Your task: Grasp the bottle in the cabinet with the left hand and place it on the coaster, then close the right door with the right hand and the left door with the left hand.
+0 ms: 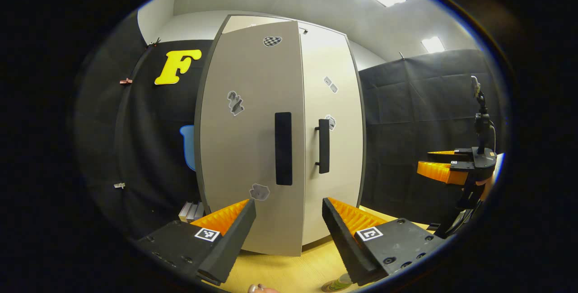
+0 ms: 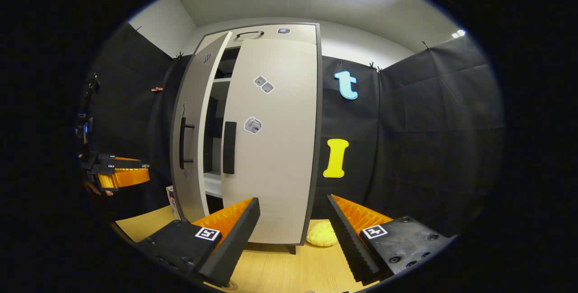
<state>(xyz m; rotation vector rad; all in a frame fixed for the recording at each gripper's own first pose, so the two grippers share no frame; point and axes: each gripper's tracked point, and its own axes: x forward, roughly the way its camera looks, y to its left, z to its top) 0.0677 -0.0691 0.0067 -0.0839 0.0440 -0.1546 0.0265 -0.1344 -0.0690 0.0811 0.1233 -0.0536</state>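
With the left door (image 2: 192,139) left ajar at centre frame and the left gripper (image 1: 289,232) held jaws apart and empty before its handle (image 1: 283,148), a glancing push was judged liable to leave the gap; the bottle (image 1: 337,286) was taken to sit at the lower edge.

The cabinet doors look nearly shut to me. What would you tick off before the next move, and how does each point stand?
1. Right door closed: ok, it looks flush with the cabinet frame.
2. Left door closed: not ok, it stands ajar, with shelves showing in the gap.
3. Left gripper free to push: ok, its fingers are spread and hold nothing.
4. Left gripper lined up: ok, the left door's handle is straight ahead of it.
5. Right gripper out of the way: ok, open, empty, off the doors.
6. Bottle on the coaster: cannot tell; a greenish object sits at the bottom edge of the left gripper view.
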